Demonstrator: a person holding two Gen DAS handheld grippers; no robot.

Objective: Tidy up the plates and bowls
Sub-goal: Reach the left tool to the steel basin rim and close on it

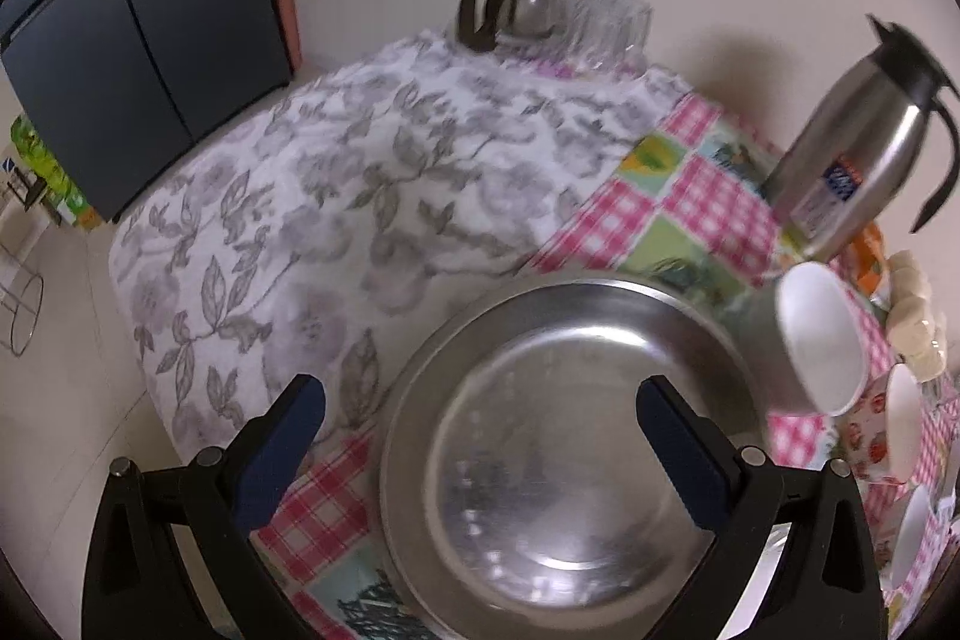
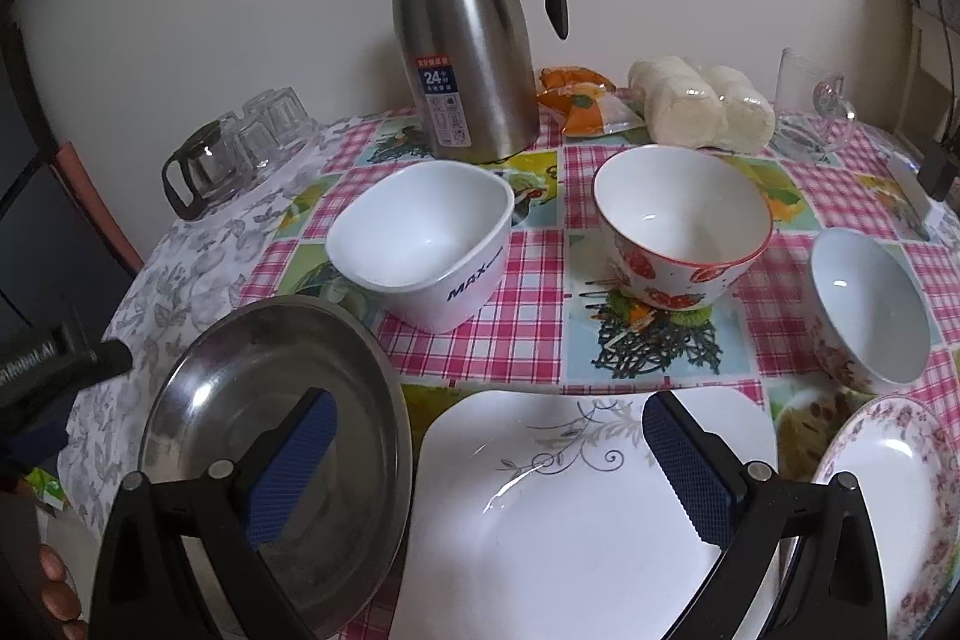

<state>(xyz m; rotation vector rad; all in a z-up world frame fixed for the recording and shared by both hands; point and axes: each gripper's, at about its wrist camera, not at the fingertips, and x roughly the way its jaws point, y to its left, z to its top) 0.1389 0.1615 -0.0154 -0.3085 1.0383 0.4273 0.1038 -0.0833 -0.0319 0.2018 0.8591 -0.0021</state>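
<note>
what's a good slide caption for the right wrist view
Open right tool hovering over a white square plate, steel plate alongside, three bowls and a thermos behind.

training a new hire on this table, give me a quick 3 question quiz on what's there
1. True or false: the steel plate is stacked on the square white plate.
2. How many bowls stand behind the plates?
3. The right tongs are: A) shut on a bowl, B) open above the square white plate.

Key: 1 false, they sit side by side. 2 three: square bowl, strawberry bowl, floral bowl. 3 B.
</note>
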